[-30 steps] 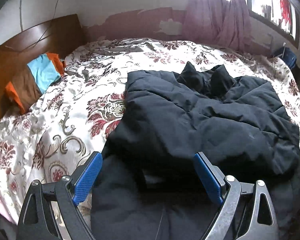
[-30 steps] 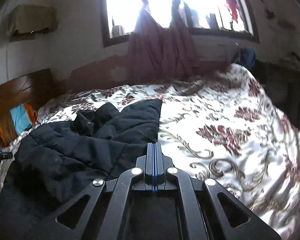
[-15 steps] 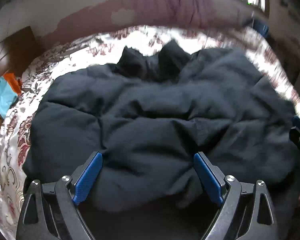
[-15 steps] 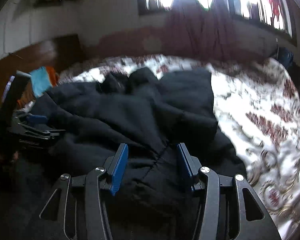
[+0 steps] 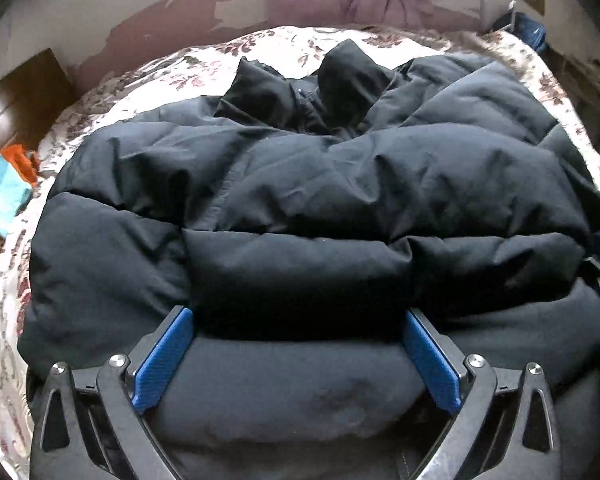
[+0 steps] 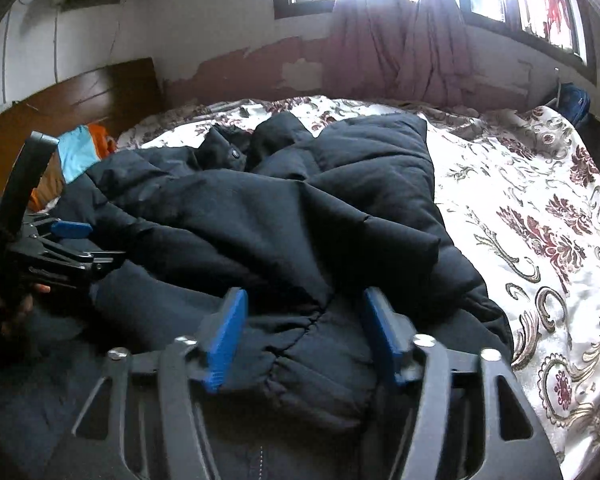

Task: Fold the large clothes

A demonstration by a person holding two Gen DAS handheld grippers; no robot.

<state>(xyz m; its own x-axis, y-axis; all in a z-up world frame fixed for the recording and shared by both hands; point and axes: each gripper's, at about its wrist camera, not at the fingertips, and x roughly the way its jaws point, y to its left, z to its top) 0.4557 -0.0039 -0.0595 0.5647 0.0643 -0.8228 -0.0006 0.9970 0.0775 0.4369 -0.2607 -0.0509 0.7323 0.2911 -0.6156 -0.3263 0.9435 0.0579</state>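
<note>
A big black puffer jacket [image 5: 300,184] lies crumpled on a floral bedspread [image 5: 152,80], collar toward the far wall. My left gripper [image 5: 297,314] sits low over the jacket's near edge, its jaws still opening very wide. A padded fold bulges between the blue pads [image 5: 164,360], which do not pinch it. In the right wrist view the same jacket [image 6: 300,216] fills the middle. My right gripper [image 6: 304,294] is over its near right part, jaws opening, with fabric lying loose between them. The left gripper [image 6: 96,242] shows at the left edge, held by a hand [image 6: 16,304].
Bare floral bedspread [image 6: 540,220] stretches to the right of the jacket. Orange, cyan and brown pillows [image 6: 76,152] lie by the wooden headboard [image 6: 80,92] at the left. A pink curtain [image 6: 400,40] hangs under bright windows, and a blue bag [image 6: 576,98] sits in the far right corner.
Both grippers came down close onto the jacket. The right gripper went from shut to open. The left view swung from the bedspread's side to squarely over the jacket.
</note>
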